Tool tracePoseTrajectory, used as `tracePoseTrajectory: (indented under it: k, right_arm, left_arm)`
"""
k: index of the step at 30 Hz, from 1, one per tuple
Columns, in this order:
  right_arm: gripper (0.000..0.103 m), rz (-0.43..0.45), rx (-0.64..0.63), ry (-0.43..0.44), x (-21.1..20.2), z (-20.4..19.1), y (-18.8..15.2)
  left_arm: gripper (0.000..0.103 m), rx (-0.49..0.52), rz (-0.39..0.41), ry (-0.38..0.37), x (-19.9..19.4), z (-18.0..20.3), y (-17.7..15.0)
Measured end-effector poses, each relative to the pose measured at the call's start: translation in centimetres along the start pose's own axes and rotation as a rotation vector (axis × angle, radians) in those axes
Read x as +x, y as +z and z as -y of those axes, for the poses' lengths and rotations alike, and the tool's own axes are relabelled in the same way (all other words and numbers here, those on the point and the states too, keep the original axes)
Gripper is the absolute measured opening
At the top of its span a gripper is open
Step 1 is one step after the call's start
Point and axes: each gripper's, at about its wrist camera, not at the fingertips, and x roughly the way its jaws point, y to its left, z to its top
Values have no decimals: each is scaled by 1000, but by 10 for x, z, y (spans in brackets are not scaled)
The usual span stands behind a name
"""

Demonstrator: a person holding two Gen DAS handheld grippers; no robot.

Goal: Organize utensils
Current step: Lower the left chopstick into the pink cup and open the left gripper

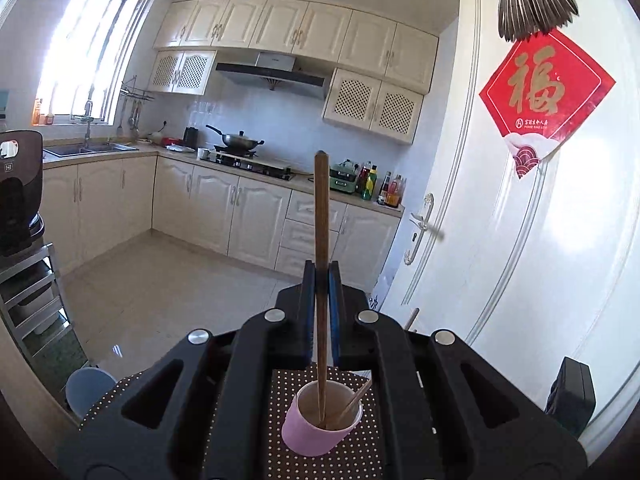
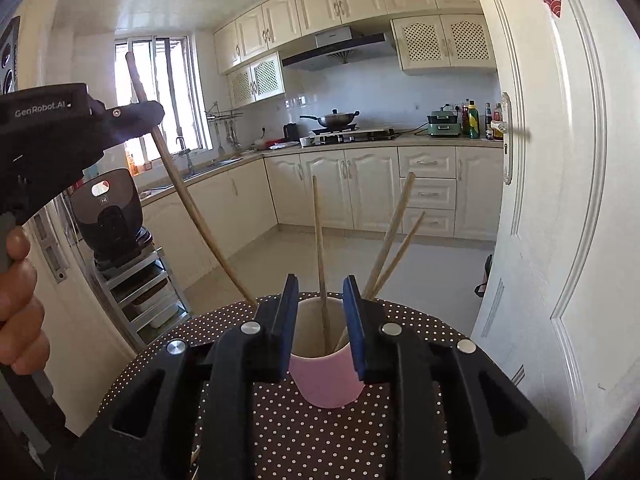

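My left gripper (image 1: pixel 322 266) is shut on a dark brown chopstick (image 1: pixel 321 208), which stands nearly upright with its lower end in the pink cup (image 1: pixel 316 436). A paler chopstick (image 1: pixel 356 400) leans inside that cup. In the right wrist view the left gripper (image 2: pixel 136 114) is at upper left with its chopstick (image 2: pixel 180 188) slanting down behind my right gripper's left finger. My right gripper (image 2: pixel 321 280) is open just in front of the pink cup (image 2: pixel 326 380). One upright chopstick (image 2: pixel 320 240) and two leaning ones (image 2: pixel 394 228) stand in the cup, untouched by the pads.
The cup sits on a round table with a brown dotted cloth (image 2: pixel 400 320). A white door (image 2: pixel 560 200) is close on the right. A metal rack with a dark appliance (image 2: pixel 108 208) stands left. A person's hand (image 2: pixel 16 300) holds the left gripper. Kitchen floor lies beyond.
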Motion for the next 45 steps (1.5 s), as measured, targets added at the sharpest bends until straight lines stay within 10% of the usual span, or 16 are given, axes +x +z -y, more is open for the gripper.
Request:
tracePoseTrajectory:
  k: [35, 37, 40, 45]
  right_arm:
    - [25, -45, 41, 2, -2, 4, -14]
    - [25, -46, 41, 2, -3, 4, -15]
    - [26, -43, 41, 1, -7, 2, -15]
    - [26, -47, 34, 0, -13, -3, -17]
  left_arm:
    - [9, 166, -234, -8, 19, 8, -65]
    - [17, 175, -241, -3, 18, 8, -66]
    - [56, 188, -225, 13, 9, 7, -68]
    - [56, 196, -221, 24, -4, 2, -68]
